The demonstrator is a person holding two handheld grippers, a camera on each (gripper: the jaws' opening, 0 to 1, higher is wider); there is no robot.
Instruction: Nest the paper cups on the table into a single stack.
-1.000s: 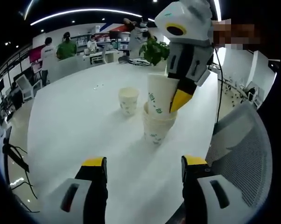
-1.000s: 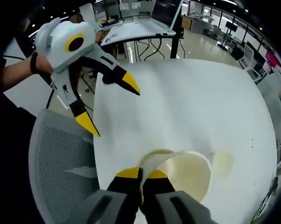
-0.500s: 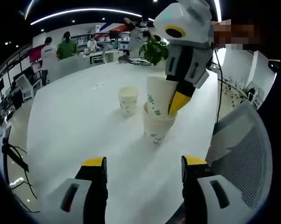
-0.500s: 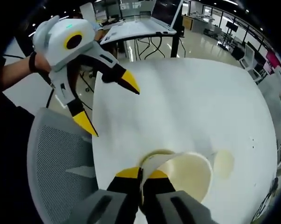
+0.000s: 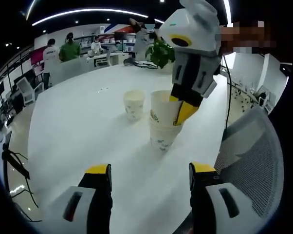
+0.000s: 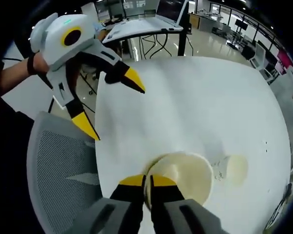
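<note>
Change: over the last second the held cup has sunk deeper into the bottom cup; before, most of its wall stood clear, now only the upper part shows.
Right gripper: clenched on the held cup's rim, one jaw inside and one outside, seen in both views.
Left gripper: jaws spread and grasping nothing, hovering over the near edge of the white table.
Cups: the nested pair stands near the table's right edge; a third cup stands alone just to its far left.
Step in hand: seating the held cup. Best pressed straight down with the rims level, then let go without tipping the pair.
Risk: a sideways tug on release could topple the light stack.
Writing: green print marks the cup walls, too small to read.
</note>
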